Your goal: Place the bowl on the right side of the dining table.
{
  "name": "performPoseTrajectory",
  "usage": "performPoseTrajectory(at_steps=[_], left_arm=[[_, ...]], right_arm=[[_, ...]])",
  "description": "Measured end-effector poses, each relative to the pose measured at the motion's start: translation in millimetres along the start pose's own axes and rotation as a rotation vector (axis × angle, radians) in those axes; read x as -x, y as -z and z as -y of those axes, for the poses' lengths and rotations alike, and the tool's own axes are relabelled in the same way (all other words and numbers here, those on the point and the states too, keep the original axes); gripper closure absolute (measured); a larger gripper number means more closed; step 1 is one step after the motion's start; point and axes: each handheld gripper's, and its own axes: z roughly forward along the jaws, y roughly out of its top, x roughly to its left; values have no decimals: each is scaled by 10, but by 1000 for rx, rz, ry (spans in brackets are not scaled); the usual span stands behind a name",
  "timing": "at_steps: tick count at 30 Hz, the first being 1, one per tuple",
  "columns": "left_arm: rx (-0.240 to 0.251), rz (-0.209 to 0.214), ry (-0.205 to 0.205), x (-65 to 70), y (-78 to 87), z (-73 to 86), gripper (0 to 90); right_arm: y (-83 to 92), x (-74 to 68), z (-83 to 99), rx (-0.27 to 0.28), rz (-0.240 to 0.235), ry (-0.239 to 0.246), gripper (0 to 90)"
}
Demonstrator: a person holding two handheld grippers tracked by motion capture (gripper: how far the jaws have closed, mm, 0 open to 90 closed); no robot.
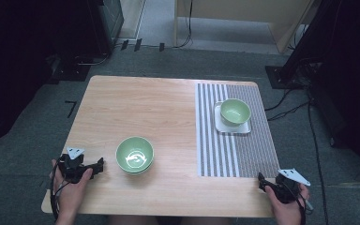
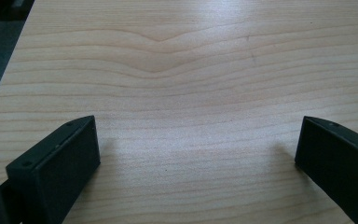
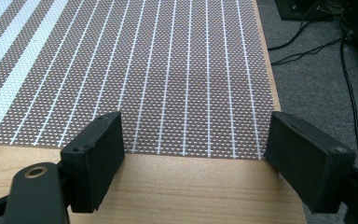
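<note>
tabletop (image 1: 168,103): i see pale wood, striped mat (image 1: 234,140) at right
floor (image 1: 28,140): grey carpet, cables
bowls: one (image 1: 134,154) mid-tabletop, one (image 1: 235,112) on the mat's tray (image 1: 220,125)
left hand-held gripper (image 2: 198,140): released, empty
right hand-held gripper (image 3: 196,144): released, empty

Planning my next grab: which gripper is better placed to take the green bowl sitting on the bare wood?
Left. The left gripper is open and just beside that bowl on the wood. The right gripper sits at the mat's near corner, much farther off.

A lab or recording studio: grey carpet (image 1: 168,61), loose black cables (image 1: 288,111), dark equipment stands (image 1: 293,65), and a lone wooden tabletop (image 1: 136,108) under an overhead camera.
</note>
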Motion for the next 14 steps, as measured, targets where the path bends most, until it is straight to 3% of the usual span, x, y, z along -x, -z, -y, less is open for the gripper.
performPoseTrajectory(at_steps=[14], left_arm=[[1, 0, -1, 1, -3, -3, 0]], right_arm=[[8, -14, 5, 0, 9, -3, 201]])
